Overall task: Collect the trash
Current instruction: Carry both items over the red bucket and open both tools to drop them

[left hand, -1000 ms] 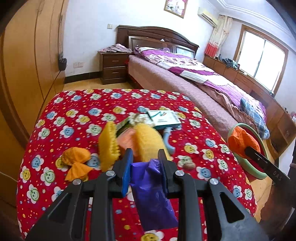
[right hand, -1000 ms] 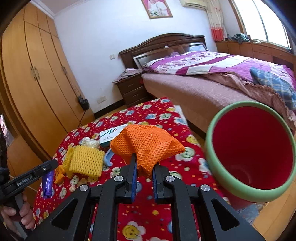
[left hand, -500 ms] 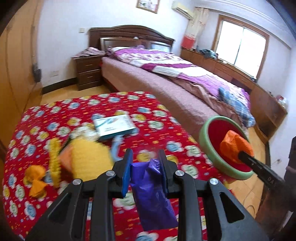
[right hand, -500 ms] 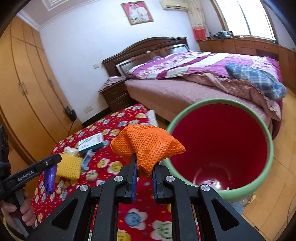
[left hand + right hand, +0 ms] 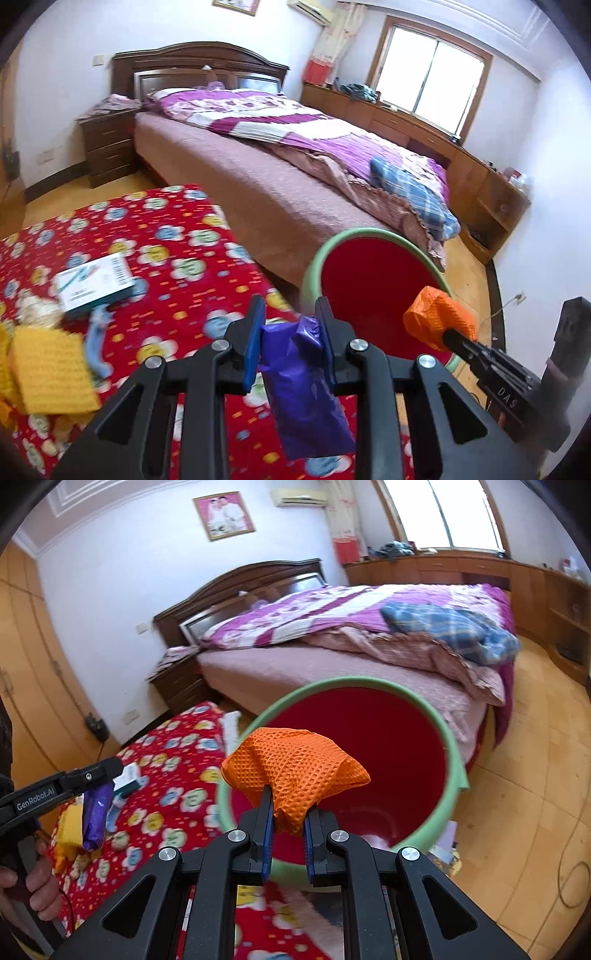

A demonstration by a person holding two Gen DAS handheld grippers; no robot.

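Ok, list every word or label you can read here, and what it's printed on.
"GenRobot.AI": on the black arm of the left hand-held gripper, seen from the right wrist.
"DAS": on the black arm of the right hand-held gripper, seen from the left wrist.
White and teal cardboard box: its print and barcode are too blurred to read.

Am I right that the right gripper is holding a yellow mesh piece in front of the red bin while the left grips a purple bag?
Not quite: the mesh piece in the right gripper is orange, not yellow, as the right wrist view shows. It does hang before the red bin, and the left gripper grips a purple bag.
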